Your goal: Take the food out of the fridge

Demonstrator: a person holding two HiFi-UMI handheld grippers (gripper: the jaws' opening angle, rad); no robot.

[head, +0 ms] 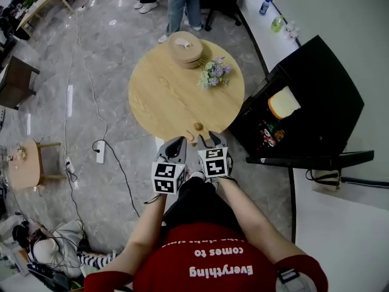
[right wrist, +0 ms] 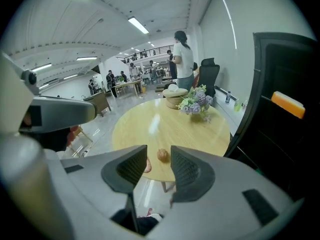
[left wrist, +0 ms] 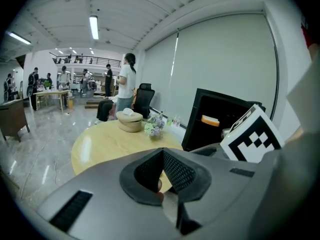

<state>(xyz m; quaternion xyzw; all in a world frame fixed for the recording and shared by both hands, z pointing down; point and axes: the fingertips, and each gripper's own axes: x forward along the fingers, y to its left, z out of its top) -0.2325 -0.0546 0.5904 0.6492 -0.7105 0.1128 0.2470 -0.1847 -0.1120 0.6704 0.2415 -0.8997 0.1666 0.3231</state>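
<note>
Round table [head: 164, 96]: one, its near edge just ahead of both grippers; its right edge stands close to the open fridge [head: 331, 72], leaving only a narrow passage there. The fridge door [head: 316, 159] swings out across the floor to the person's right. Left of the table the floor is open, crossed by a trailing cable with one power strip [head: 99, 151]. Left gripper [head: 177, 143]: jaw tips together, nothing between them. Right gripper [head: 211, 140]: jaws apart and empty. The two are held side by side, close but not touching, off the table. Food noted inside the fridge: one slice of bread [head: 284, 102] on the upper shelf and a cluster of colourful packets [head: 268, 134] below it, number not legible. On the table: one round lidded box [head: 185, 47] at the far edge, one bunch of flowers [head: 214, 73] beside it, and two small brown pieces [right wrist: 163, 155] at the near rim, one partly hidden behind a jaw. Two bottles [head: 265, 6] stand on the ledge beyond the fridge. Two people stand past the far edge.
</note>
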